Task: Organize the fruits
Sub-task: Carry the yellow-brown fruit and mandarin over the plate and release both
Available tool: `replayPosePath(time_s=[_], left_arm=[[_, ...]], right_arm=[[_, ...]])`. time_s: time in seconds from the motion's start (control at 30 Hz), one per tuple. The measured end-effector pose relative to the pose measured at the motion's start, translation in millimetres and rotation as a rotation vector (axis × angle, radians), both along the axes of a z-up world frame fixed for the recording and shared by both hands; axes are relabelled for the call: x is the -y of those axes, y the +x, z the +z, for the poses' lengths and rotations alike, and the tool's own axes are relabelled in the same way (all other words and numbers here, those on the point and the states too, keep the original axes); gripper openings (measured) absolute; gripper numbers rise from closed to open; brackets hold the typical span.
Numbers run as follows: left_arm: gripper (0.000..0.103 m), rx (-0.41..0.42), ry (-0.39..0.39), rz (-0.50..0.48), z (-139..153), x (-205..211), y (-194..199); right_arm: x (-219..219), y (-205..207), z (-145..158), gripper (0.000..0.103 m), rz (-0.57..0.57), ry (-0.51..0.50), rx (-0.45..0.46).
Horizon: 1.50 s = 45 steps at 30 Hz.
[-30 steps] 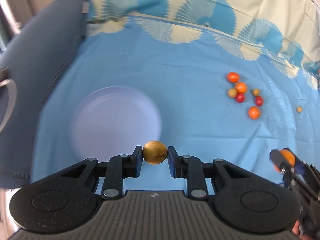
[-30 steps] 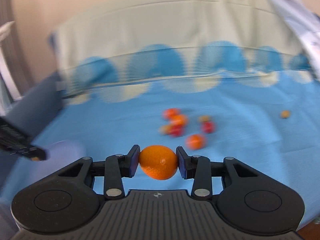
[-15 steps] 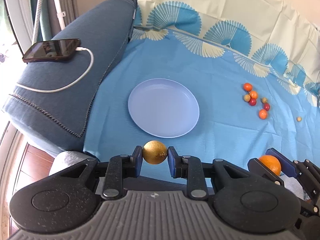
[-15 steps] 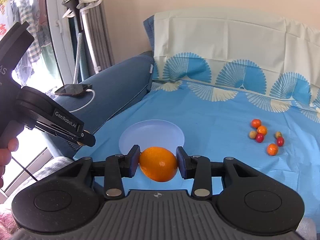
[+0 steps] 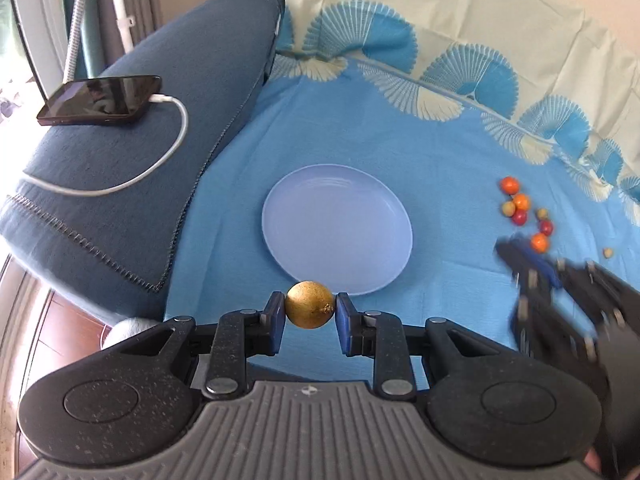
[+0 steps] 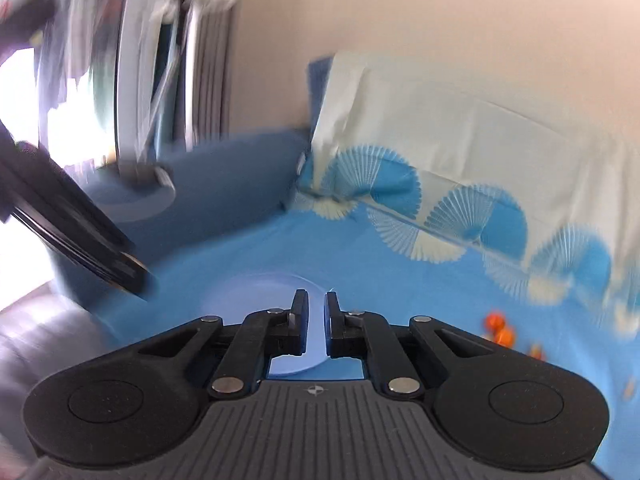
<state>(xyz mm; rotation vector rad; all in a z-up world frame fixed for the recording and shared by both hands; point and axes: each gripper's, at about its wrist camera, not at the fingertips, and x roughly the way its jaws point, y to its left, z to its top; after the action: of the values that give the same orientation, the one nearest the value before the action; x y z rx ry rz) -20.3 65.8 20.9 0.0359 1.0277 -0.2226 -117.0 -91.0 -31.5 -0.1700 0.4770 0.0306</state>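
I see the plate (image 5: 337,236) mid-sheet (image 5: 440,168). Small fruits (image 5: 524,212) cluster toward its right edge. A phone (image 5: 100,100) lies on the sofa arm (image 5: 120,184), left.

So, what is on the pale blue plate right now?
Nothing shows on the plate: its visible surface is bare in the left wrist view. Only a bit of its near rim is covered, by the yellow-brown fruit clamped in the left gripper.
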Motion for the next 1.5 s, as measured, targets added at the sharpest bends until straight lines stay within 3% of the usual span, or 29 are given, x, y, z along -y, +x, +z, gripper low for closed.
replayPosePath(time_s=[0.03, 0.13, 0.3, 0.37, 0.43, 0.5, 0.63, 0.83, 0.97, 1.1, 1.27, 1.3, 1.33, 1.37, 1.43, 1.5], left_arm=[[0.030, 0.005, -0.005, -0.010, -1, 1, 5], [0.030, 0.004, -0.001, -0.016, -10, 4, 25], [0.030, -0.051, -0.008, 0.020, -25, 13, 66], [0.030, -0.048, 0.006, 0.027, -29, 19, 77], [0.030, -0.048, 0.015, 0.025, -32, 24, 84], [0.030, -0.057, 0.020, 0.022, -35, 28, 90], [0.030, -0.068, 0.033, 0.004, -42, 38, 98], [0.030, -0.058, 0.057, -0.018, -52, 55, 106], [0.030, -0.055, 0.066, -0.025, -56, 65, 115], [0.030, -0.047, 0.064, -0.037, -55, 77, 121], [0.030, -0.058, 0.058, -0.050, -58, 94, 124], [0.030, -0.062, 0.056, -0.052, -58, 96, 124], [0.030, -0.065, 0.054, -0.053, -58, 98, 123], [0.030, -0.067, 0.055, -0.055, -58, 101, 123], [0.030, -0.061, 0.057, -0.061, -57, 103, 121], [0.030, -0.059, 0.059, -0.061, -55, 103, 120]], right_arm=[[13, 18, -8, 0.008, -0.060, 0.010, -0.003], [67, 39, -31, 0.008, -0.199, 0.166, -0.082], [116, 51, -64, 0.010, -0.275, 0.212, -0.172], [129, 53, -72, 0.016, -0.284, 0.234, -0.178], [139, 55, -81, 0.046, -0.294, 0.244, -0.196], [143, 56, -87, 0.062, -0.298, 0.252, -0.192], [153, 56, -93, 0.084, -0.309, 0.223, -0.156], [165, 62, -105, 0.101, -0.323, 0.166, -0.075], [181, 80, -113, 0.102, -0.383, 0.158, -0.084], [210, 84, -117, 0.102, -0.537, 0.191, -0.085], [256, 105, -136, 0.097, -0.620, 0.225, -0.165], [263, 114, -144, 0.093, -0.621, 0.212, -0.192], [269, 121, -153, 0.077, -0.622, 0.200, -0.223], [275, 128, -162, 0.071, -0.609, 0.205, -0.251], [276, 128, -160, 0.037, -0.593, 0.220, -0.214], [267, 128, -151, 0.037, -0.582, 0.182, -0.225]])
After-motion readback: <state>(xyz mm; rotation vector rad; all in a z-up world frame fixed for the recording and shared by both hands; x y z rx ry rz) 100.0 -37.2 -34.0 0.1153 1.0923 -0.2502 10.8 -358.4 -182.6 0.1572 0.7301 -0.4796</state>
